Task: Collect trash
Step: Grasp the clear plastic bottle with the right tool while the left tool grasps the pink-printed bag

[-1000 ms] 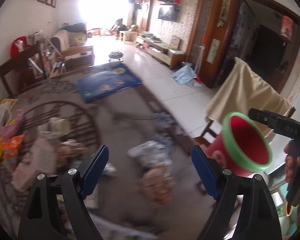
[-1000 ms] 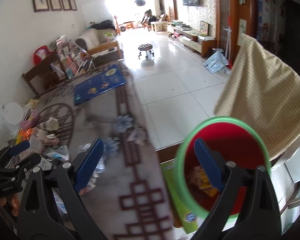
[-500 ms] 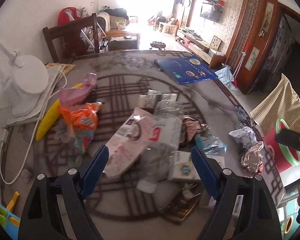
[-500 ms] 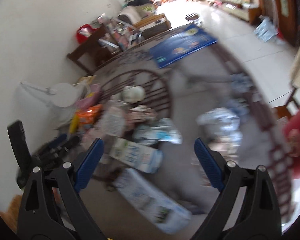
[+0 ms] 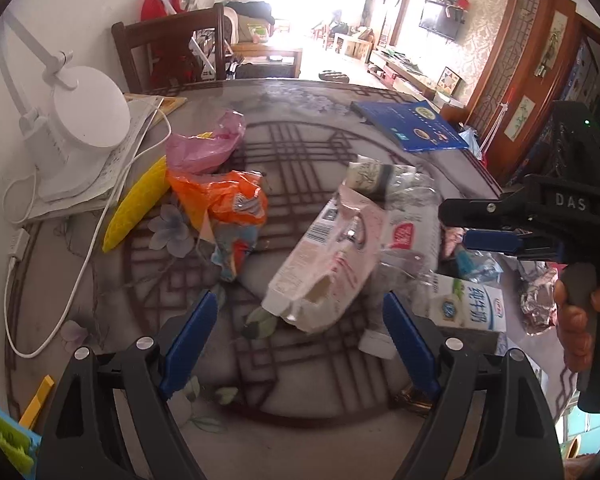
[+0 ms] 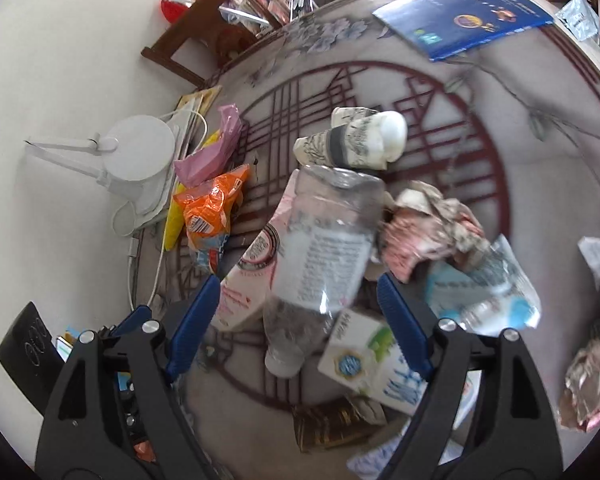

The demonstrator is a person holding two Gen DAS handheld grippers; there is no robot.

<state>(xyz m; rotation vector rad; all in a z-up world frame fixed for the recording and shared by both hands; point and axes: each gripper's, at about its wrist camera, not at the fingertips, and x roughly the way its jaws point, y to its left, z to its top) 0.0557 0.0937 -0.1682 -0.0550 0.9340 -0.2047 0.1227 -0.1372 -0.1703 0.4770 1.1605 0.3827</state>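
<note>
Trash lies in a heap on the patterned table. A pink-and-white carton [image 5: 328, 264] lies just ahead of my open, empty left gripper [image 5: 300, 328]. A crushed clear plastic bottle [image 6: 320, 256] lies over the same carton [image 6: 244, 280], between the jaws of my open, empty right gripper [image 6: 300, 312], which hovers above it. A white milk box [image 5: 464, 308] [image 6: 376, 364], an orange snack bag [image 5: 220, 200] [image 6: 210, 204], a pink bag [image 5: 204, 144] and crumpled wrappers [image 6: 432, 228] lie around. The right gripper also shows at the right of the left wrist view [image 5: 500, 228].
A white desk lamp [image 5: 76, 128] with its cable stands at the table's left on papers. A blue book [image 5: 412, 126] lies at the far side. A yellow corn-shaped object [image 5: 136, 204] lies beside the lamp. A wooden chair [image 5: 168, 52] stands behind the table.
Both grippers swung from the red bin beside the table back over the trash heap and moved closer and lower. The right gripper now hovers over the clear bottle. Both stayed open.
</note>
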